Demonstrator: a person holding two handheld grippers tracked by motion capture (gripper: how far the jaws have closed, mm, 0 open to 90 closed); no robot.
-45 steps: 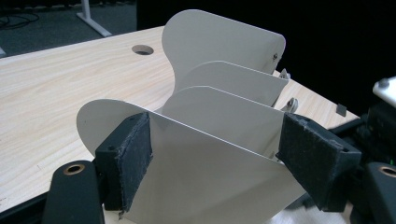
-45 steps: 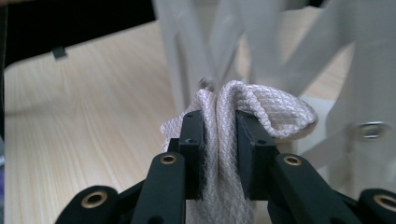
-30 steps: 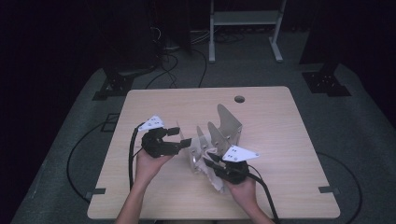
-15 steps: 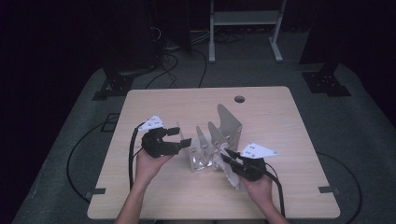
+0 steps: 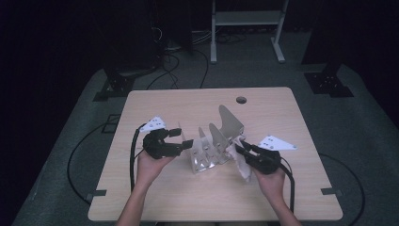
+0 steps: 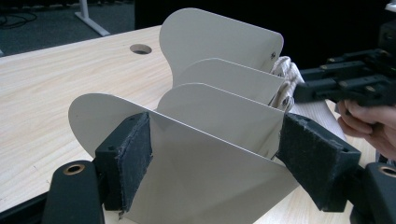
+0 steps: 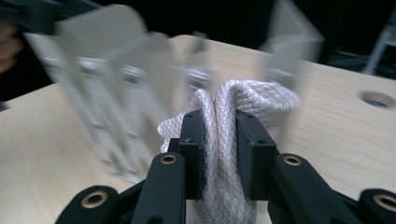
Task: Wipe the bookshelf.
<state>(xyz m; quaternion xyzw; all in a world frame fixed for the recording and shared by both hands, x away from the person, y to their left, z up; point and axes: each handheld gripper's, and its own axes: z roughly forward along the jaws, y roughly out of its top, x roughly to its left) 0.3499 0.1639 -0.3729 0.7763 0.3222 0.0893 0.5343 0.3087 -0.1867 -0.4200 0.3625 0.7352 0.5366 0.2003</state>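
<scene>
A grey metal rack [image 5: 221, 134] with several curved upright plates stands mid-table. My left gripper [image 5: 181, 140] is at its left end. In the left gripper view my left gripper [image 6: 224, 154] has its pads against both side edges of the nearest plate [image 6: 205, 172], shut on the rack. My right gripper [image 5: 239, 150] is at the rack's right end, shut on a white woven cloth [image 5: 243, 168]. In the right gripper view the cloth [image 7: 252, 100] bulges up between the jaws of my right gripper [image 7: 219, 135], with the blurred rack [image 7: 107, 93] behind it. The cloth [image 6: 285, 79] touches the rack's far plates.
A round cable hole [image 5: 241, 100] sits near the table's [image 5: 155, 197] far edge. Cables trail from both grippers toward the front edge. Beyond the table, on the dark floor, are a white frame [image 5: 244, 19] and black stands.
My right gripper has carried the cloth to the right, from the rack's front side to its right end. The left gripper and the rack have stayed put.
</scene>
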